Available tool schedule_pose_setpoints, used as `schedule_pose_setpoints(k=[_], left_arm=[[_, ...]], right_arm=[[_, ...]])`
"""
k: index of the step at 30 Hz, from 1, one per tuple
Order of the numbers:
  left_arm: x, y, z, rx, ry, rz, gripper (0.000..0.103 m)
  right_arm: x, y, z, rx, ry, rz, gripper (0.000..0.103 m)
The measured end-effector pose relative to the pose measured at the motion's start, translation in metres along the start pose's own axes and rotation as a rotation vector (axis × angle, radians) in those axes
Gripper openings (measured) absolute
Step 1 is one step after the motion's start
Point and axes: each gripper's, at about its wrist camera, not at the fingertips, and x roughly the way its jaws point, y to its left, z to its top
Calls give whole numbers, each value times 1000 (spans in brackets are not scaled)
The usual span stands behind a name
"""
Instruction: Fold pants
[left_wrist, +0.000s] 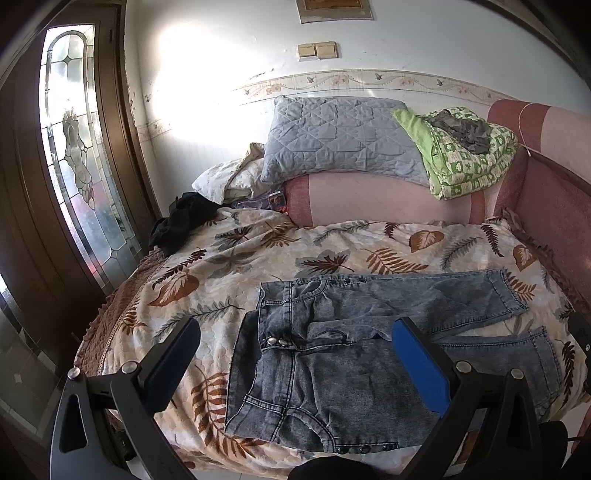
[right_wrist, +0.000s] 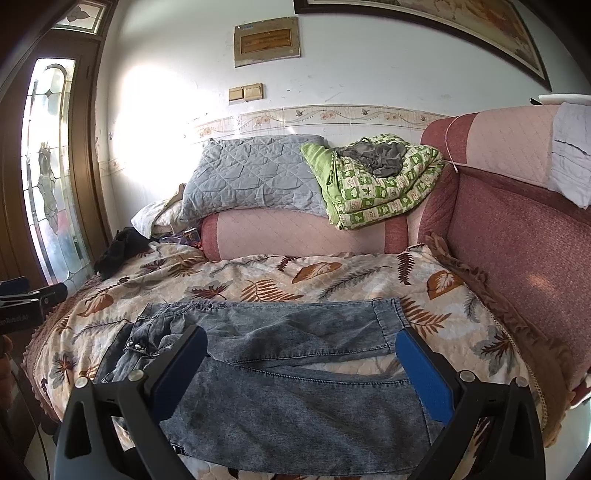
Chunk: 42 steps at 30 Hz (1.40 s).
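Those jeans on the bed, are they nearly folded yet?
Barely started. Done: the jeans lie spread on the leaf-print bedspread, legs side by side but apart. In hand: nothing; the left tool and right tool hover open above them. Left: laying one leg over the other, then folding them shorter.

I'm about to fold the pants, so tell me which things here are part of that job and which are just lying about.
Part of the job:
faded blue denim pants, spread flat
leaf-print quilted bedspread beneath them
left gripper and right gripper, both open

Just lying about:
grey quilted pillow
green patterned folded blanket
black crumpled garment
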Motion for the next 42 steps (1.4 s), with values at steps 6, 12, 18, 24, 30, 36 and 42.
schedule_pose_setpoints(k=[6, 12, 18, 24, 30, 36, 42], left_arm=[[5, 0, -1, 1, 11, -3, 103], [11, 2, -1, -6, 26, -1, 103], [18, 2, -3, -4, 37, -3, 103], [23, 0, -4, 1, 44, -6, 103], [26, -1, -5, 3, 51, -7, 103], [31, 1, -6, 0, 59, -9, 103], [35, 1, -7, -1, 68, -8, 103]], right_arm=[[4, 1, 0, 4, 11, -3, 103], [10, 4, -2, 2, 28, -5, 103], [16, 3, -5, 7, 42, -10, 103], [21, 3, -6, 12, 53, -12, 103], [26, 1, -8, 15, 62, -15, 103], [30, 1, -10, 17, 68, -16, 103], [33, 1, -12, 17, 73, -17, 103]])
